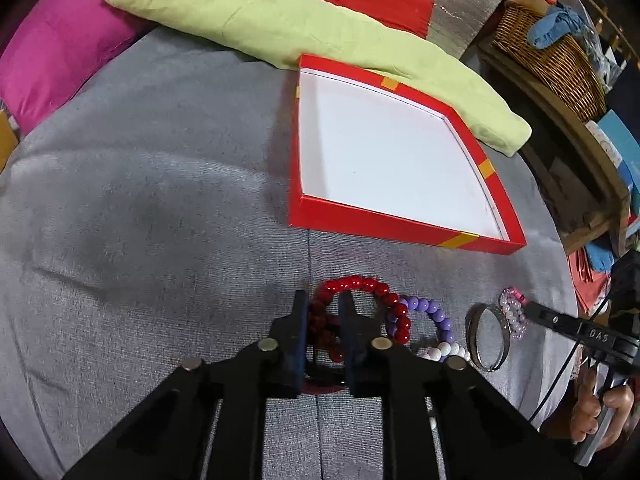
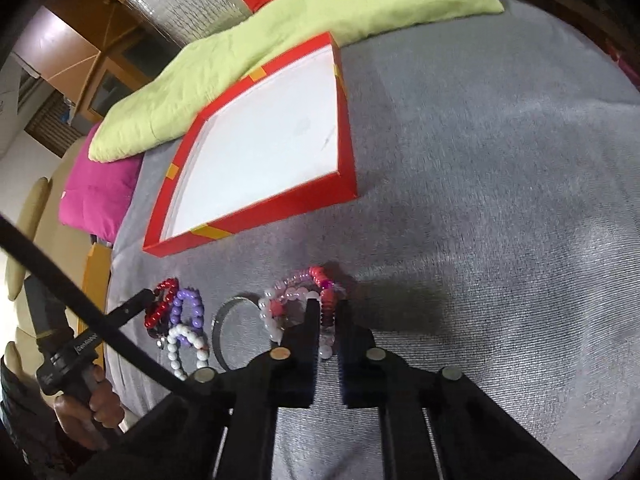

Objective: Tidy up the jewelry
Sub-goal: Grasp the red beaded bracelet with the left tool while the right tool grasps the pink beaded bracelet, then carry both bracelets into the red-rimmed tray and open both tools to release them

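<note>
My biggest worry is tangling: the bracelets lie bunched in a short row on the grey bedcover [image 1: 160, 200], several touching or overlapping, so lifting one could drag a neighbour along and drop it short of the red box [image 1: 404, 222]. My left gripper [image 1: 323, 300] is clamped on the red bead bracelet [image 1: 372, 286], one finger inside the loop and one outside, with a darker red strand caught between the jaws as well; the purple bead bracelet [image 1: 434, 312] touches the red one on its right, so it may get tugged when I raise the hand. My right gripper [image 2: 328, 304] is pinched shut on the pink and white bracelet cluster [image 2: 288, 300], gripping a stack of pink-red beads at its right edge. That is a thin, off-centre hold on what looks like several elastic loops, and I judge some could slip free or swing as I lift. The metal bangle [image 2: 224, 332] lies flat between the two bunches, just beside the pink cluster, and could get nudged. A white bead bracelet [image 2: 184, 344] sits nearest me under the purple one. The box lies open and empty beyond the row, its near wall facing both grippers, so anything hanging low might snag on that rim.
</note>
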Demonstrator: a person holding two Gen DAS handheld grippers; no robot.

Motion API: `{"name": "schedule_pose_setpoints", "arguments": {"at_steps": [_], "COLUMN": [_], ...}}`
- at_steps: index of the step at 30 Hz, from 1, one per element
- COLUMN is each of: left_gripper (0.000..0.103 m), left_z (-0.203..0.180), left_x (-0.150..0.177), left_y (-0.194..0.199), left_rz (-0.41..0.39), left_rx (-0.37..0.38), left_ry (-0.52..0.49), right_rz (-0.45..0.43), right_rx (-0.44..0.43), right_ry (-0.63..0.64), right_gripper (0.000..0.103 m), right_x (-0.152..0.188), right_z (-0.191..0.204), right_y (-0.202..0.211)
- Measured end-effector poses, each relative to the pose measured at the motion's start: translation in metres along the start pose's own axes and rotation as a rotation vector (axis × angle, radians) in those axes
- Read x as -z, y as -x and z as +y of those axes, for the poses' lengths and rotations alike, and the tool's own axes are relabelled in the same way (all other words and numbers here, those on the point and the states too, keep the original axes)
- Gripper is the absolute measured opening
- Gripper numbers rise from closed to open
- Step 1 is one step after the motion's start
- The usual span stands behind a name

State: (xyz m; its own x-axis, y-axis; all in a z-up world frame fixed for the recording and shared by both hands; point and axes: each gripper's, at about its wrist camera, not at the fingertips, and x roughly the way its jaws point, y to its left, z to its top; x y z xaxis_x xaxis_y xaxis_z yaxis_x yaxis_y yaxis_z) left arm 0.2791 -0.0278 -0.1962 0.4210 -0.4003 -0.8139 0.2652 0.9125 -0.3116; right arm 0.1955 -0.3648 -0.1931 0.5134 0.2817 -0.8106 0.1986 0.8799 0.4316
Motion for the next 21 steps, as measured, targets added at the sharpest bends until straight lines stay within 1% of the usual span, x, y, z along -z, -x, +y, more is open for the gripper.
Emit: {"name": "schedule_pose_setpoints", "arguments": {"at_steps": [2, 3, 8, 10, 13, 15, 17, 19, 21], "left_gripper": [0.009, 0.008, 0.005, 0.004, 0.004, 0.004, 0.004, 0.004, 0.008], "left_z": [-0.003, -0.005, -0.013, -0.018, -0.025, -0.024, -0.022, -0.018, -0.009], "left_x": [0.001, 0.001, -0.002, -0.004, -0.009, -0.012, -0.015, -0.017, -0.019], "left_y": [-0.001, 0.000, 0.006, 0.009, 0.014, 0.017, 0.021, 0.021, 0.018], "left_rz": [0.005, 0.000, -0.016, -0.034, -0.057, -0.070, -0.084, -0.092, -0.067], "left_rx": [0.008, 0.014, 0.069, 0.098, 0.108, 0.122, 0.107, 0.055, 0.046], "left_ry": [-0.015, -0.021, -0.037, -0.042, -0.062, -0.051, -0.055, -0.057, -0.028], "right_rz": [-0.034, -0.058, -0.120, -0.142, -0.169, -0.181, -0.191, -0.190, -0.183], "right_rx": [-0.007, -0.020, -0.087, -0.104, -0.133, -0.142, -0.151, -0.150, -0.151], "right_ry": [0.018, 0.035, 0.057, 0.056, 0.053, 0.052, 0.054, 0.057, 0.055], "right_gripper": [0.008, 0.008, 0.008, 0.008, 0.008, 0.008, 0.008, 0.008, 0.008], "right_x": [0.000, 0.000, -0.002, -0.003, -0.006, -0.008, -0.005, -0.002, -0.001], "right_z": [0.006, 0.011, 0.024, 0.027, 0.030, 0.032, 0.032, 0.032, 0.033], "right_y": [0.007, 0.011, 0.024, 0.027, 0.032, 0.033, 0.038, 0.039, 0.037]}}
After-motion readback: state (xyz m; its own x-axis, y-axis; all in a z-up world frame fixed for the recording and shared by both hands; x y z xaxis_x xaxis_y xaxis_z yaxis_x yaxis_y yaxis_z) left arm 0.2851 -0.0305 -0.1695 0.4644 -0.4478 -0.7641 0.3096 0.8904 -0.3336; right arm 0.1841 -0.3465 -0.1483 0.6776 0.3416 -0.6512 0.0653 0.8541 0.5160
